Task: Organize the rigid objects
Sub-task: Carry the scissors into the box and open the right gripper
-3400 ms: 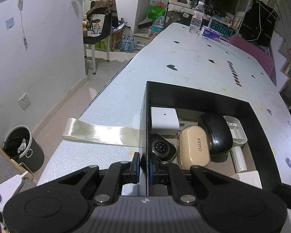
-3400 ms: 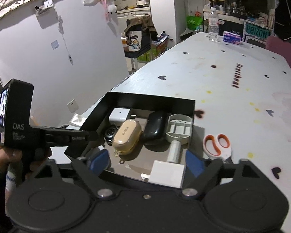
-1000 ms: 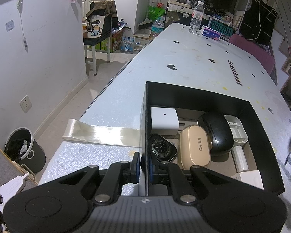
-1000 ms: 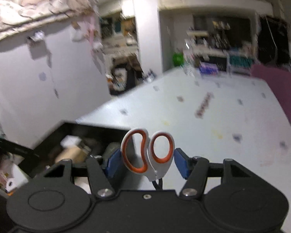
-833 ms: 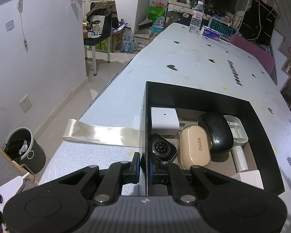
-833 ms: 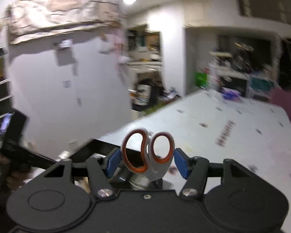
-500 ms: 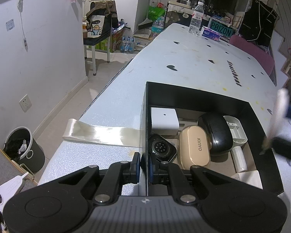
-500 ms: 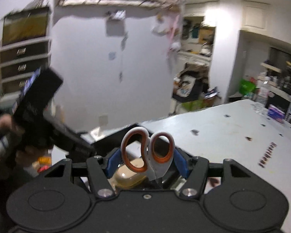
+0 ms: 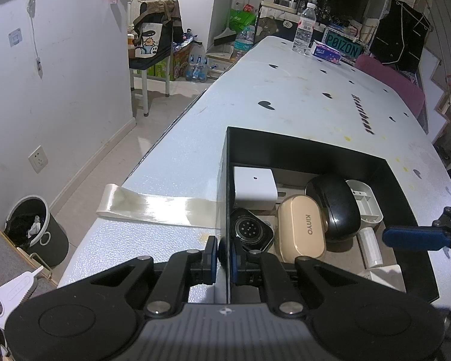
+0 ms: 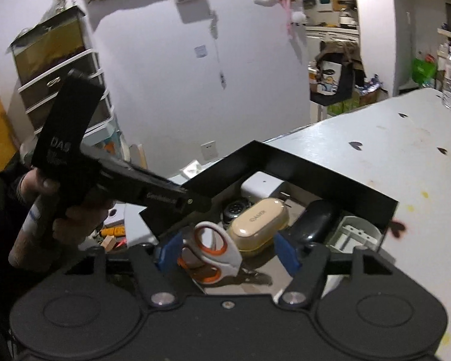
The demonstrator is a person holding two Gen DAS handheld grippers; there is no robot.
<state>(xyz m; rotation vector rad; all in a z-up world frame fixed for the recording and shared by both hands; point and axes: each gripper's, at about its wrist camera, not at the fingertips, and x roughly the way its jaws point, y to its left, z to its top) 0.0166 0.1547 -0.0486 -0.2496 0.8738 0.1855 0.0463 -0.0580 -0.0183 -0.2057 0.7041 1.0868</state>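
An open black box [image 9: 285,147] sits on the white table [image 9: 285,90]. My left gripper [image 9: 224,255] is shut on its near left wall, also seen from the right wrist as the left gripper [image 10: 165,198] in a hand [image 10: 45,186]. Inside lie a white cube [image 9: 254,186], a watch [image 9: 249,230], a beige case [image 9: 300,231], a black case [image 9: 333,207] and a grey tray [image 9: 363,207]. My right gripper [image 10: 227,252] hangs over the box's [image 10: 315,177] near part, open. Orange-and-white scissors [image 10: 210,255] lie turned sideways against its left pad, clear of the right pad.
A water bottle [image 9: 305,30] and a tissue pack [image 9: 327,52] stand at the table's far end. A strip of tape [image 9: 156,204] runs over the left table edge beside the box. A bin [image 9: 36,231] stands on the floor below, and a pink chair [image 9: 391,81] at the right.
My right gripper swung left and dipped over the box with the scissors. The scissors stood upright between both pads; now they are turned sideways with a gap at the right pad. The left gripper held still.
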